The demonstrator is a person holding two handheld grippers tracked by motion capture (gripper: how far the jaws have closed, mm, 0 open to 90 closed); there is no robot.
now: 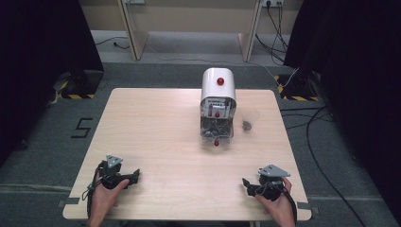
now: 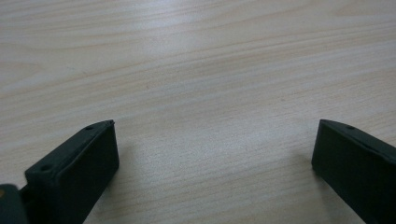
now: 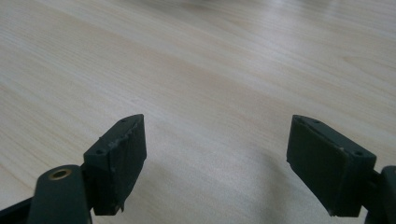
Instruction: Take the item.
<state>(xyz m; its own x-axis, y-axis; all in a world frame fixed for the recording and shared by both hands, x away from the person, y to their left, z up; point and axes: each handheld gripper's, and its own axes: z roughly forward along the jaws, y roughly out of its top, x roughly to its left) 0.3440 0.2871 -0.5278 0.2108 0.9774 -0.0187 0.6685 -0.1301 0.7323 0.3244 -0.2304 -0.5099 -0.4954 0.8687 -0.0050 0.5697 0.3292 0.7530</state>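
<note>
A white machine [image 1: 218, 101] with red knobs stands at the far middle of the table [image 1: 156, 137]. Just right of it, a clear cup [image 1: 249, 120] holds something dark. Near the front edge, the left gripper [image 1: 134, 176] and right gripper [image 1: 246, 183] rest, jaws apart, nothing between

My right gripper [image 3: 215, 154] hangs low over the light wood-grain table [image 3: 210, 70], jaws spread wide with bare tabletop between them. Left jaw's pad edge looks chipped and ragged. Far edge of view blurred.
</note>
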